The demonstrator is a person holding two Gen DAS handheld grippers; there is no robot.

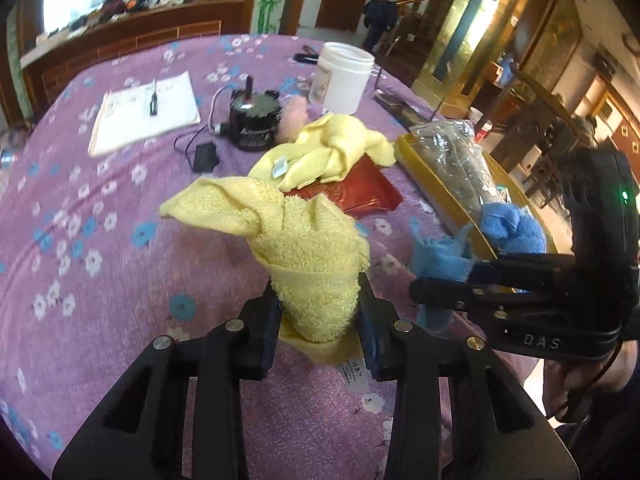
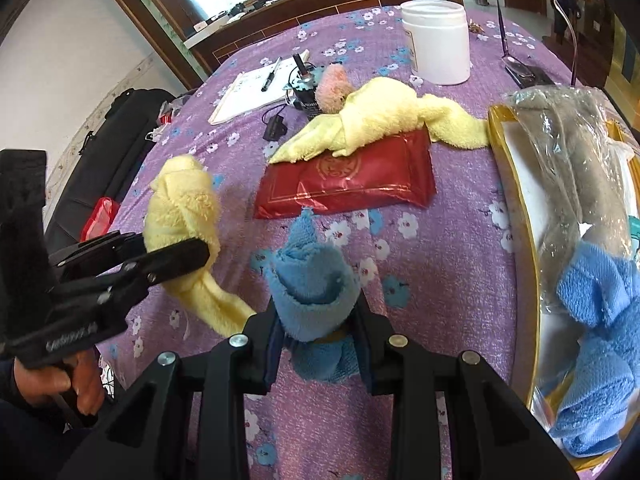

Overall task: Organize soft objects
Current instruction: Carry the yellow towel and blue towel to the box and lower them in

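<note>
My left gripper (image 1: 320, 316) is shut on a yellow towel (image 1: 304, 248), bunched and lifted off the purple flowered cloth (image 1: 120, 260); the same towel (image 2: 180, 208) hangs from the left gripper (image 2: 200, 254) in the right wrist view. My right gripper (image 2: 320, 332) is shut on a small blue cloth (image 2: 312, 276), seen from the side as the blue cloth (image 1: 436, 256) in the right gripper (image 1: 440, 280). A second yellow towel (image 2: 380, 116) lies twisted over a red packet (image 2: 348, 184). Another blue towel (image 2: 600, 320) rests in the gold-rimmed box (image 2: 516, 208).
A white jar (image 2: 438, 40), a black motor (image 1: 256, 120) with cable, a pink fluffy thing (image 2: 332, 88), and a notebook with pen (image 1: 144, 112) sit farther back. A grey plush in plastic (image 2: 568, 160) fills the box. A person's hand (image 2: 76, 380) holds the left gripper's handle.
</note>
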